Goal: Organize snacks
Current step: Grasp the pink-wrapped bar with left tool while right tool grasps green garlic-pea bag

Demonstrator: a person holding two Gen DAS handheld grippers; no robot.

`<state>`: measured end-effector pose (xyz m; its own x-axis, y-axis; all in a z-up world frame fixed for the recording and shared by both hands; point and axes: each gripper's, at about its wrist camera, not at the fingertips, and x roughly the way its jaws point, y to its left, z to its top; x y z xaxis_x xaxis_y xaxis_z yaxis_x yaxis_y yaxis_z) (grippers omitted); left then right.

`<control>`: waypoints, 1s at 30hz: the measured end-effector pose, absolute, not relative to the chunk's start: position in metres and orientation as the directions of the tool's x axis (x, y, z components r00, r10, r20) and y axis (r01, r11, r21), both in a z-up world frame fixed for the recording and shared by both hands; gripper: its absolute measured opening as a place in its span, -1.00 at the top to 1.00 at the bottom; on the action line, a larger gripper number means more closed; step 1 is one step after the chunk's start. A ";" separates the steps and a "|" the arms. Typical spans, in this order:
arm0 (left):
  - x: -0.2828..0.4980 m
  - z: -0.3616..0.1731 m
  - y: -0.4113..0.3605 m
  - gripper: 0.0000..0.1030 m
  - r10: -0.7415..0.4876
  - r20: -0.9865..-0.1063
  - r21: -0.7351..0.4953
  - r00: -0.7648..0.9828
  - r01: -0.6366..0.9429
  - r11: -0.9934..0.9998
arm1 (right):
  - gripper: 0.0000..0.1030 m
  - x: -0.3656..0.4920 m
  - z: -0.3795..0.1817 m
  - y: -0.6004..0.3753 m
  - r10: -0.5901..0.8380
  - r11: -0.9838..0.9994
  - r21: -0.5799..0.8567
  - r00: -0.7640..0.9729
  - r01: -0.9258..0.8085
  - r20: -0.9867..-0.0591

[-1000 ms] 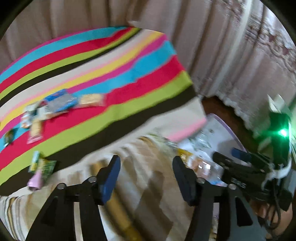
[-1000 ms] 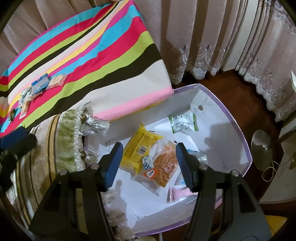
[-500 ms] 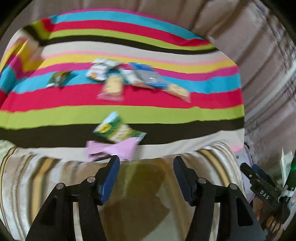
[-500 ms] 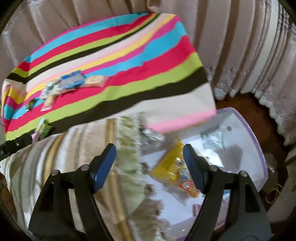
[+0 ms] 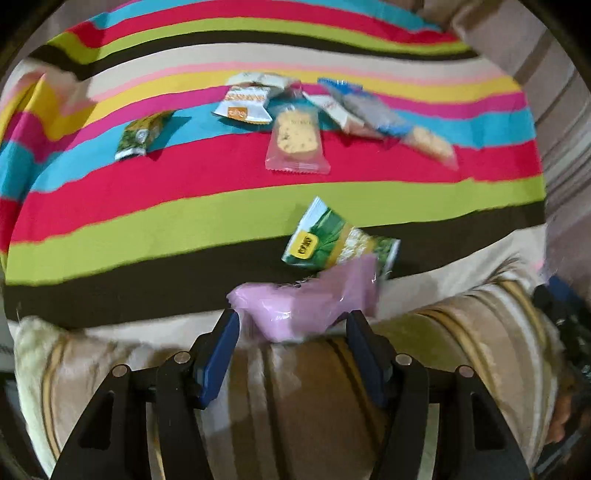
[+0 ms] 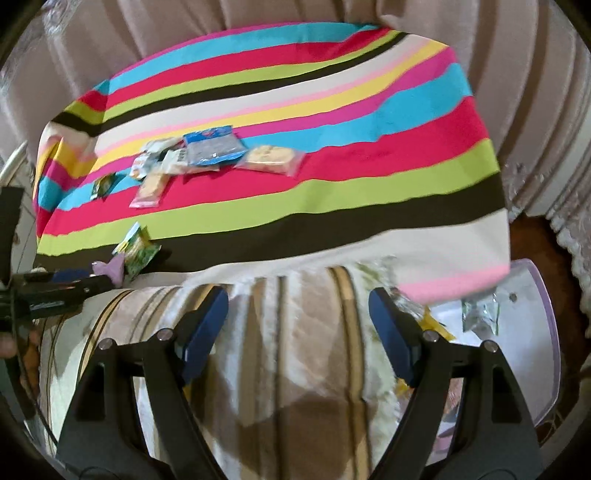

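Several wrapped snacks lie on a striped cloth [image 5: 184,221]. A pink packet [image 5: 306,306] and a green packet [image 5: 332,240] lie at the cloth's near edge. My left gripper [image 5: 291,325] is open, and the pink packet's near end lies between its tips without being pressed. Farther back lie a clear-wrapped cookie [image 5: 297,140], an orange-and-white packet [image 5: 245,105], a blue packet [image 5: 364,107] and a small green packet [image 5: 142,134]. My right gripper [image 6: 297,299] hangs over a tan striped cushion [image 6: 295,350], its jaws opening with nothing between them.
A white box with a purple rim [image 6: 550,332] sits low at the right and holds a clear green packet [image 6: 480,314] and a yellow packet [image 6: 432,325]. Pale curtains [image 6: 258,22] hang behind the cloth. The cushion borders the cloth's near edge.
The left view swung from the box side onto the cloth and closed in on the pink packet. The right gripper left the box for the cushion, and its jaws widened.
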<state>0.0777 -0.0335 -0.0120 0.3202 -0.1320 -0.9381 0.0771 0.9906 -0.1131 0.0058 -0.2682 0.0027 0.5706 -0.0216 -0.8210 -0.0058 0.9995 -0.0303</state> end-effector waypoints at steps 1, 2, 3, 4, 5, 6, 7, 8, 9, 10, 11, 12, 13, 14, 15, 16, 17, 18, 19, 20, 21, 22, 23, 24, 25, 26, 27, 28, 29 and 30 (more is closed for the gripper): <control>0.084 -0.015 -0.034 0.01 -0.117 -0.942 -0.095 0.316 0.083 0.992 | -0.56 0.009 0.001 -0.265 -0.020 0.999 -0.037 0.565 -0.017 -0.825; 0.089 -0.018 -0.034 0.14 -0.113 -0.944 -0.091 0.310 0.084 0.992 | -0.56 0.012 -0.001 -0.262 -0.016 0.999 -0.039 0.559 -0.030 -0.829; 0.096 -0.019 -0.033 0.14 -0.108 -0.940 -0.085 0.324 0.085 0.993 | -0.57 0.016 -0.002 -0.259 -0.010 0.998 -0.040 0.552 -0.042 -0.834; 0.104 -0.018 -0.031 0.15 -0.098 -0.938 -0.076 0.332 0.076 0.994 | -0.57 0.019 -0.004 -0.256 -0.007 0.998 -0.042 0.546 -0.051 -0.838; 0.112 -0.018 -0.028 0.19 -0.094 -0.936 -0.079 0.339 0.059 0.995 | -0.57 0.023 -0.006 -0.253 -0.010 0.997 -0.050 0.540 -0.059 -0.842; 0.117 -0.018 -0.025 0.19 -0.104 -0.932 -0.092 0.346 0.051 0.994 | -0.57 0.025 -0.006 -0.250 -0.014 0.996 -0.059 0.535 -0.068 -0.844; 0.121 -0.017 -0.022 0.19 -0.117 -0.929 -0.108 0.351 0.045 0.993 | -0.57 0.028 -0.007 -0.246 -0.014 0.995 -0.067 0.532 -0.079 -0.846; 0.125 -0.017 -0.019 0.19 -0.126 -0.926 -0.121 0.356 0.037 0.992 | -0.57 0.032 -0.008 -0.241 -0.004 0.993 -0.067 0.526 -0.100 -0.850; 0.127 -0.017 -0.016 0.21 -0.132 -0.923 -0.129 0.361 0.032 0.991 | -0.57 0.035 -0.008 -0.237 0.005 0.991 -0.064 0.520 -0.115 -0.854; 0.129 -0.017 -0.013 0.33 -0.142 -0.919 -0.141 0.367 0.030 0.990 | -0.57 0.038 -0.009 -0.232 0.013 0.989 -0.065 0.512 -0.134 -0.859; 0.131 -0.017 -0.011 0.49 -0.153 -0.915 -0.154 0.373 0.029 0.988 | -0.57 0.042 -0.011 -0.226 0.020 0.985 -0.068 0.502 -0.156 -0.865; 0.133 -0.017 -0.009 0.54 -0.167 -0.912 -0.168 0.375 0.029 0.985 | -0.57 0.046 -0.013 -0.220 0.027 0.982 -0.069 0.493 -0.175 -0.869; 0.134 -0.017 -0.006 0.57 -0.178 -0.908 -0.183 0.379 0.025 0.983 | -0.57 0.049 -0.014 -0.211 0.040 0.977 -0.069 0.485 -0.204 -0.874; 0.136 -0.017 -0.003 0.60 -0.188 -0.905 -0.195 0.383 0.021 0.981 | -0.57 0.053 -0.016 -0.203 0.050 0.972 -0.068 0.478 -0.227 -0.877; 0.137 -0.017 -0.001 0.60 -0.199 -0.901 -0.209 0.386 0.016 0.978 | -0.57 0.054 -0.017 -0.196 0.059 0.967 -0.066 0.474 -0.244 -0.879; 0.138 -0.017 0.002 0.61 -0.209 -0.897 -0.221 0.389 0.013 0.975 | -0.57 0.057 -0.019 -0.186 0.074 0.961 -0.062 0.465 -0.270 -0.882; 0.139 -0.018 0.004 0.61 -0.216 -0.894 -0.231 0.393 0.008 0.973 | -0.57 0.060 -0.020 -0.177 0.083 0.955 -0.061 0.457 -0.291 -0.885; 0.139 -0.018 0.007 0.62 -0.223 -0.890 -0.243 0.398 -0.001 0.970 | -0.57 0.063 -0.022 -0.168 0.084 0.950 -0.067 0.453 -0.306 -0.888; 0.137 -0.017 0.011 0.62 -0.227 -0.887 -0.251 0.403 -0.008 0.968 | -0.57 0.065 -0.024 -0.161 0.081 0.945 -0.075 0.449 -0.318 -0.890; 0.137 -0.017 0.013 0.62 -0.230 -0.883 -0.260 0.408 -0.017 0.966 | -0.57 0.069 -0.028 -0.152 0.076 0.939 -0.084 0.441 -0.332 -0.894; 0.136 -0.017 0.017 0.62 -0.236 -0.879 -0.270 0.413 -0.024 0.963 | -0.57 0.072 -0.030 -0.148 0.073 0.937 -0.088 0.436 -0.337 -0.897; 0.136 -0.017 0.021 0.62 -0.240 -0.876 -0.277 0.418 -0.030 0.960 | -0.57 0.075 -0.033 -0.140 0.070 0.933 -0.092 0.427 -0.348 -0.901; 0.136 -0.017 0.022 0.62 -0.239 -0.874 -0.281 0.423 -0.037 0.959 | -0.57 0.079 -0.036 -0.135 0.071 0.929 -0.093 0.419 -0.359 -0.905; 0.134 -0.016 0.029 0.62 -0.237 -0.870 -0.284 0.432 -0.046 0.958 | -0.57 0.081 -0.038 -0.130 0.070 0.926 -0.094 0.409 -0.366 -0.910; 0.133 -0.014 0.034 0.63 -0.235 -0.866 -0.287 0.441 -0.055 0.956 | -0.57 0.083 -0.041 -0.125 0.070 0.922 -0.094 0.400 -0.375 -0.914; 0.132 -0.012 0.037 0.63 -0.233 -0.862 -0.292 0.451 -0.066 0.954 | -0.57 0.085 -0.042 -0.121 0.070 0.919 -0.094 0.394 -0.383 -0.916; 0.131 -0.012 0.039 0.63 -0.234 -0.859 -0.297 0.455 -0.071 0.952 | -0.57 0.087 -0.045 -0.116 0.070 0.914 -0.096 0.387 -0.393 -0.919; 0.130 -0.011 0.042 0.63 -0.234 -0.856 -0.302 0.460 -0.078 0.950 | -0.56 0.088 -0.047 -0.113 0.065 0.912 -0.100 0.381 -0.398 -0.922; 0.128 -0.011 0.044 0.63 -0.232 -0.855 -0.303 0.464 -0.084 0.949 | -0.56 0.091 -0.050 -0.109 0.062 0.910 -0.102 0.374 -0.403 -0.925; 0.126 -0.010 0.046 0.63 -0.231 -0.853 -0.305 0.469 -0.087 0.949 | -0.52 0.093 -0.052 -0.108 0.061 0.908 -0.100 0.366 -0.406 -0.929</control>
<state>0.1259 0.0464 -0.0096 0.4685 -0.2308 -0.8528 -0.0870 0.9485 -0.3045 0.0929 -0.1078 -0.0524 0.3661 0.0613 -0.9285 -0.4062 0.9083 -0.1002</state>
